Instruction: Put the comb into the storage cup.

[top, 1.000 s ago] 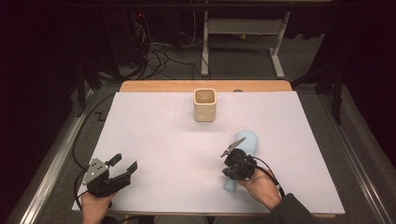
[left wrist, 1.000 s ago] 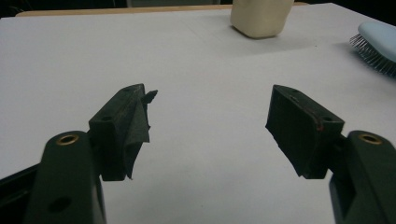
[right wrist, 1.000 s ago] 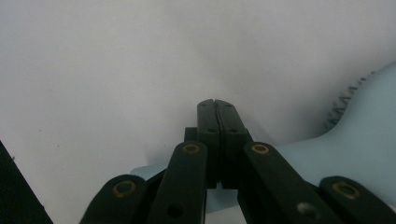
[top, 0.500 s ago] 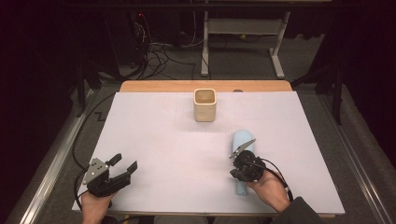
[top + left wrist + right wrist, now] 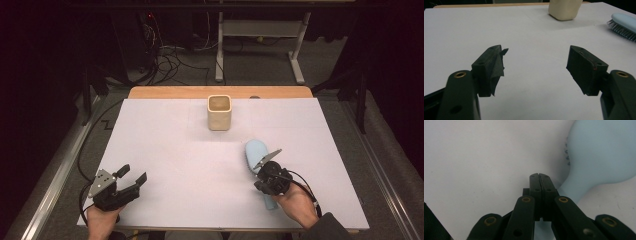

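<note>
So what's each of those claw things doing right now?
Left gripper: open, holding nothing.
Right gripper: shut, empty, above the blue hairbrush.

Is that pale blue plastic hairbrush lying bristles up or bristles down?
Bristles down. The pale blue plastic hairbrush lies flat on the white table, smooth back upward; its bristles point at the tabletop.

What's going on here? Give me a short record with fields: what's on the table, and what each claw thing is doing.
table: white-covered table
cup: beige square cup, upright, far middle
brush: light blue hairbrush, bristles down, lying near right
left gripper: left gripper jaws open, nothing between them
right gripper: right gripper jaws shut together, empty, above the brush's handle
</note>
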Demonstrator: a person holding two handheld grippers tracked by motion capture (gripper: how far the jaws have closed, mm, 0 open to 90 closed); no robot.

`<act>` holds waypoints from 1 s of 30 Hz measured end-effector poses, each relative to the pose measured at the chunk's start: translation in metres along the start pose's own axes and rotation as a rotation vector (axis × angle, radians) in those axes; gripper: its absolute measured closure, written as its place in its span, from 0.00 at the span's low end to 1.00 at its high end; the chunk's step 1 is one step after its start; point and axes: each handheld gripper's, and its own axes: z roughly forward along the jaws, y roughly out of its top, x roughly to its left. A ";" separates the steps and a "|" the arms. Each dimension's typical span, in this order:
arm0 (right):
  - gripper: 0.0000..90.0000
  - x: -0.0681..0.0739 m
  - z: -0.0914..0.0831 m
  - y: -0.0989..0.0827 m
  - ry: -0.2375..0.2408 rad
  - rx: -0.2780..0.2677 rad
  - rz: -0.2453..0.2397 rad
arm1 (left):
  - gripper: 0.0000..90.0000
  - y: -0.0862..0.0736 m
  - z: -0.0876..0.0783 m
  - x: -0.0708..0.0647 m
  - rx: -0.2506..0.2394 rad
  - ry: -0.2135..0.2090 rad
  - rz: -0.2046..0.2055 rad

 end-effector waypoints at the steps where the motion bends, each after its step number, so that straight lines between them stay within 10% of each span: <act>1: 1.00 -0.002 -0.001 -0.002 -0.006 0.004 0.012 | 0.33 0.000 0.001 0.000 0.002 0.000 0.000; 30: 0.76 -0.024 -0.027 -0.022 -0.096 -0.144 0.104 | 0.33 0.000 -0.001 0.000 -0.002 0.004 0.001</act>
